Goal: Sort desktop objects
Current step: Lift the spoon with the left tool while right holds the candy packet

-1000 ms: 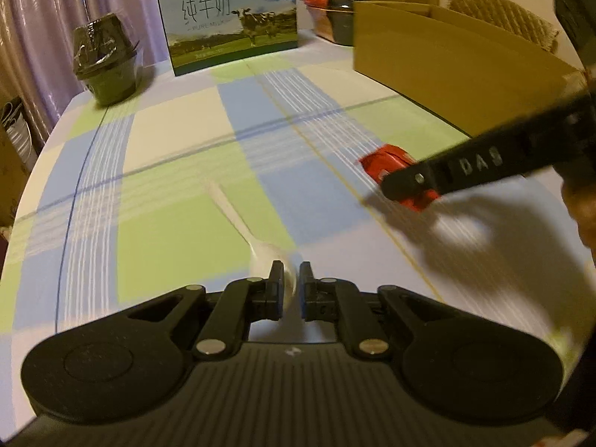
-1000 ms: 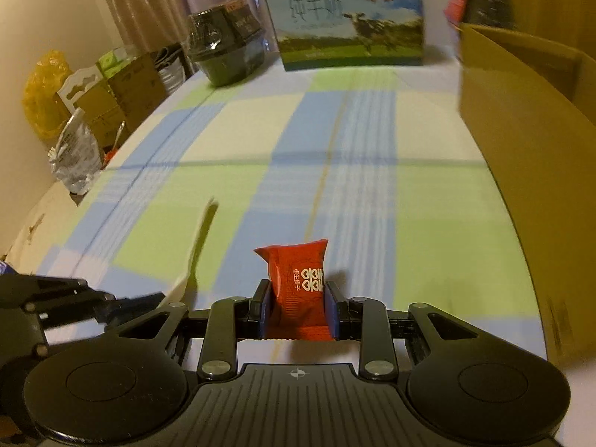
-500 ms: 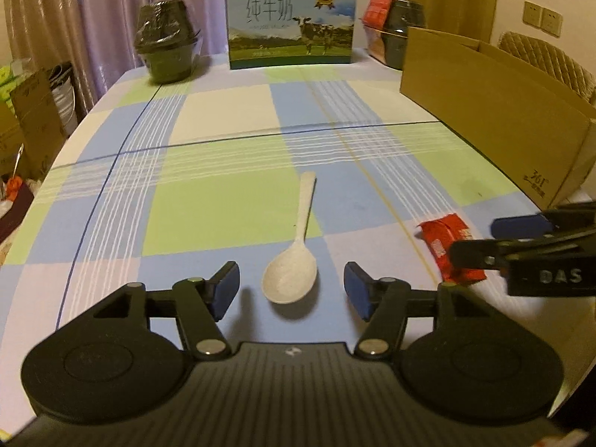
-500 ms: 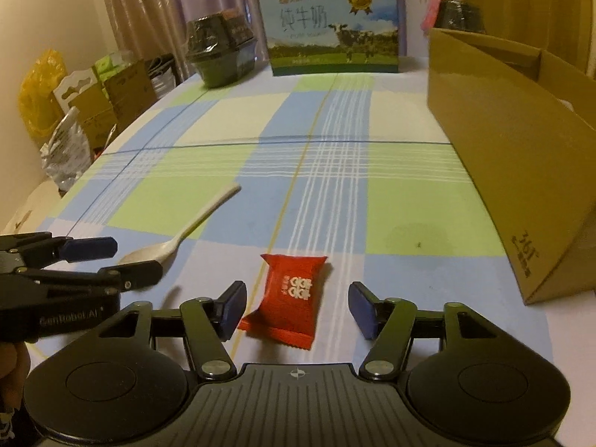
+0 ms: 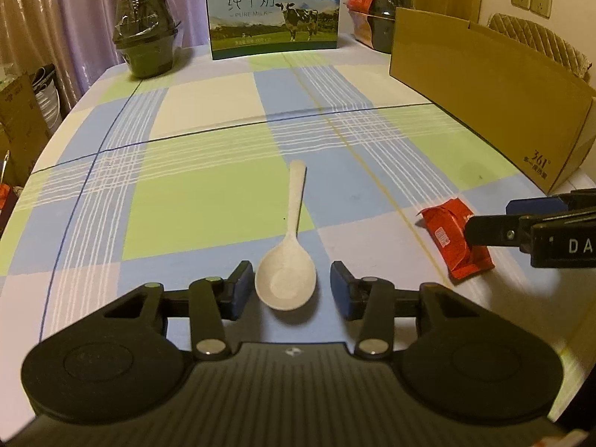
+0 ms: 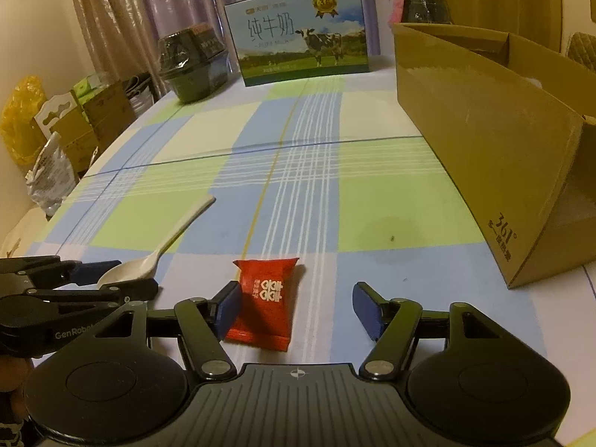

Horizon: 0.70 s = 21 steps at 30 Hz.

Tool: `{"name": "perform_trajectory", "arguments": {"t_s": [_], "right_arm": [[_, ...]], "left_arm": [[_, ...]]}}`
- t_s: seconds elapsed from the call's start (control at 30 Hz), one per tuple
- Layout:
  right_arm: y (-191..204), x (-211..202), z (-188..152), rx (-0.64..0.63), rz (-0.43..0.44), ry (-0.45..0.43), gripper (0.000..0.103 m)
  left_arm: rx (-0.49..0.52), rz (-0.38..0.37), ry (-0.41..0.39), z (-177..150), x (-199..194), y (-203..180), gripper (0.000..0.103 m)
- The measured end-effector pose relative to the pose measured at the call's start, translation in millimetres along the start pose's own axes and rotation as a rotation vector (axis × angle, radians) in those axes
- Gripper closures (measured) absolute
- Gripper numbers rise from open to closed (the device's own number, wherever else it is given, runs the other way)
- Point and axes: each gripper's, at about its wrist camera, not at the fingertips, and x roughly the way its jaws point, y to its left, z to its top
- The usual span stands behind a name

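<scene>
both claws wide apart, left claw [image 5: 286, 290] around spoon [image 5: 288, 260], right claw [image 6: 296, 307] around candy [image 6: 264, 298]

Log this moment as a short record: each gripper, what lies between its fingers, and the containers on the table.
left gripper: open, straddling the spoon bowl
spoon: white, flat on the tablecloth, handle pointing away
right gripper: open
red packet: lying between its fingers, nearer the left one
cardboard box: open, to the right
milk carton: upright at the far edge
</scene>
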Motion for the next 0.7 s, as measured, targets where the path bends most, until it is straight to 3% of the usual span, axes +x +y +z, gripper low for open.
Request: {"name": "perform_trajectory", "arguments": {"t_s": [0.23,0.43,0.7], "right_arm": [[3.3,0.4,0.1,0.001,0.004,-0.001,0.039],[5.4,3.4,-0.3,0.001,0.005,0.006,0.039],[13.3,5.5,-2.6,-0.063,-0.004,-0.001,0.038]], "left_arm": [[0.044,0.007,-0.009,-0.9,-0.3,0.3,0.064],[0.049,-0.009,-0.006,0.1,1.5,1.2,0.074],[0.025,-0.02,0.008,0.9,-1.9,1.6,0.076]]}}
